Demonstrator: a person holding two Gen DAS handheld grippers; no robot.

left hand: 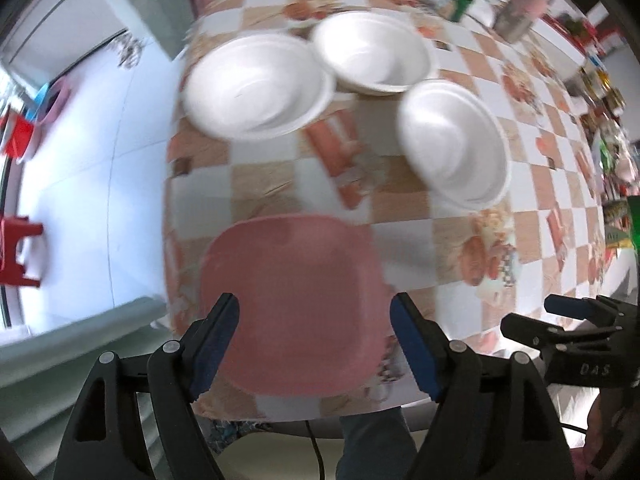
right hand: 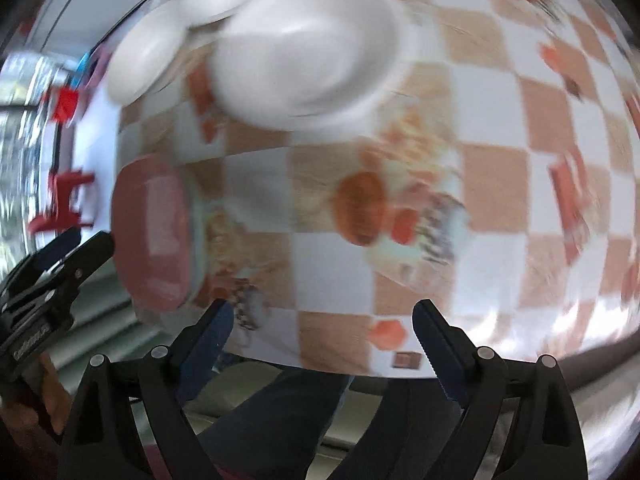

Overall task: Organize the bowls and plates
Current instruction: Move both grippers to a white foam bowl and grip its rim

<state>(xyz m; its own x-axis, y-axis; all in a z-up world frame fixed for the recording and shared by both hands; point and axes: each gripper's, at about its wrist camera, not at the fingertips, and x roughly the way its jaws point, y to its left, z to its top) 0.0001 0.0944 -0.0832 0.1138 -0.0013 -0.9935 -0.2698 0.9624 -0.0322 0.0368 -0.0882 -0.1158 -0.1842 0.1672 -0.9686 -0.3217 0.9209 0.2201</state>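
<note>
Checkered tablecloth (left hand: 472, 200) with food prints covers the table below you. On it, the pink plate (left hand: 296, 304) lies near the table's front edge, and three white bowls sit beyond the plate: one (left hand: 256, 88) to its far left, one (left hand: 372, 52) farthest back, one (left hand: 452, 140) to its far right. Your left gripper (left hand: 314, 344) hangs above the plate, jaws spread wide and empty. Your right gripper (right hand: 322, 356), just right of the plate, is also spread wide, holding nothing.
</note>
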